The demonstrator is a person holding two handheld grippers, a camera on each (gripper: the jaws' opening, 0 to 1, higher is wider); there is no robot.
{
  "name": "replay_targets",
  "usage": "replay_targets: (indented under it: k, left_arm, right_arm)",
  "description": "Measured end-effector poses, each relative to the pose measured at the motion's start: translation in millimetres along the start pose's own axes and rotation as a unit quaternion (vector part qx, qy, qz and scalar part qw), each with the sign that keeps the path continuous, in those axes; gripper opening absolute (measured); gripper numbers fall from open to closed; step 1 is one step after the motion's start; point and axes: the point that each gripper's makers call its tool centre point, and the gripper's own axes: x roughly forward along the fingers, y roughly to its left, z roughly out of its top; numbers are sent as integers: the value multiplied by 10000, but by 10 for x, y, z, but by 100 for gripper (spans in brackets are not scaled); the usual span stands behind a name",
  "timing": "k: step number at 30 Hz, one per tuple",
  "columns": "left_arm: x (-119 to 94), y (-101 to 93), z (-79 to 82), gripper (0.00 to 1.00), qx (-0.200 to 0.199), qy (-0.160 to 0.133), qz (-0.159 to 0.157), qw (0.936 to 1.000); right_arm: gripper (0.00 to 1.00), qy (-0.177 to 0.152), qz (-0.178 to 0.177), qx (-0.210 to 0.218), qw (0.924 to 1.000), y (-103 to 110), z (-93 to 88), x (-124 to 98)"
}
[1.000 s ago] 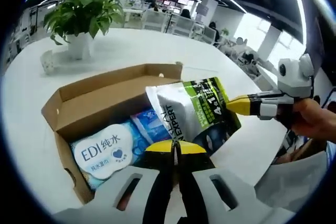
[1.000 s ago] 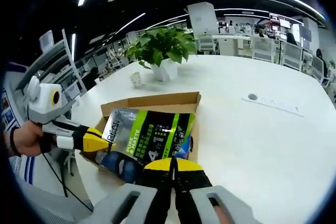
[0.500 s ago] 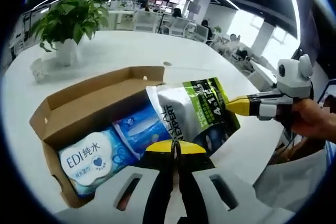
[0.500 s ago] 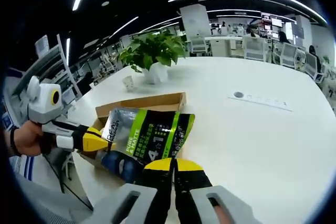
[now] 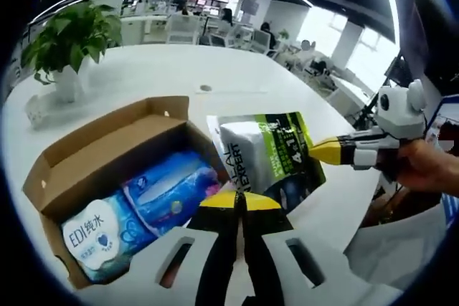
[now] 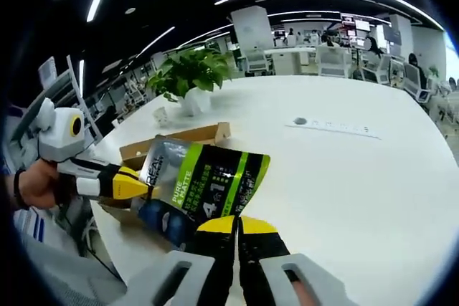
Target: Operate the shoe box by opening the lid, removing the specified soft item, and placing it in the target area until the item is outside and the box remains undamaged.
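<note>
The open cardboard shoe box [image 5: 93, 150] lies on the white table [image 5: 172, 77], and in the right gripper view the shoe box [image 6: 183, 140] shows partly behind the pouch. Inside it lie a white and blue wipes pack [image 5: 90, 234] and a blue soft pack [image 5: 168, 188]. A silver, green and black pouch [image 5: 269, 155] hangs in the air just right of the box, clear of its rim. My left gripper [image 5: 240, 202] is shut on its near edge. My right gripper [image 5: 324, 150] pinches its opposite edge. In the right gripper view the pouch [image 6: 208, 188] spans between my right gripper [image 6: 237, 226] and the left gripper [image 6: 138, 185].
A potted plant [image 5: 68, 41] stands at the table's far side beyond the box, with a small white object [image 5: 32, 109] beside it. A round cable port [image 6: 300, 121] sits in the bare tabletop [image 6: 358, 177] right of the pouch. A hand [image 5: 430, 170] holds the right gripper.
Both grippers have carried the pouch sideways, away from the box. The box now sits further left in the left gripper view and is more hidden behind the pouch in the right gripper view.
</note>
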Motion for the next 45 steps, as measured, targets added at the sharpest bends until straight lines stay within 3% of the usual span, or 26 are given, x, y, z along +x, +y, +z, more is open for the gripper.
replay_targets:
  k: [13, 25, 33, 45]
  left_arm:
    - [338, -433, 13, 0, 261, 189, -282, 9991]
    - [614, -666, -25, 0, 354, 346, -356, 9981]
    - [782, -704, -23, 0, 468, 446, -346, 9973]
    - [991, -602, 103, 0, 631, 560, -298, 9960]
  right_arm:
    - [0, 28, -242, 199, 9995, -476, -133, -248]
    - [0, 117, -355, 388, 9985, -801, -232, -325]
    - [0, 166, -348, 450, 9982, -966, -234, -281]
    - [0, 232, -298, 510, 9980, -1120, -181, -77]
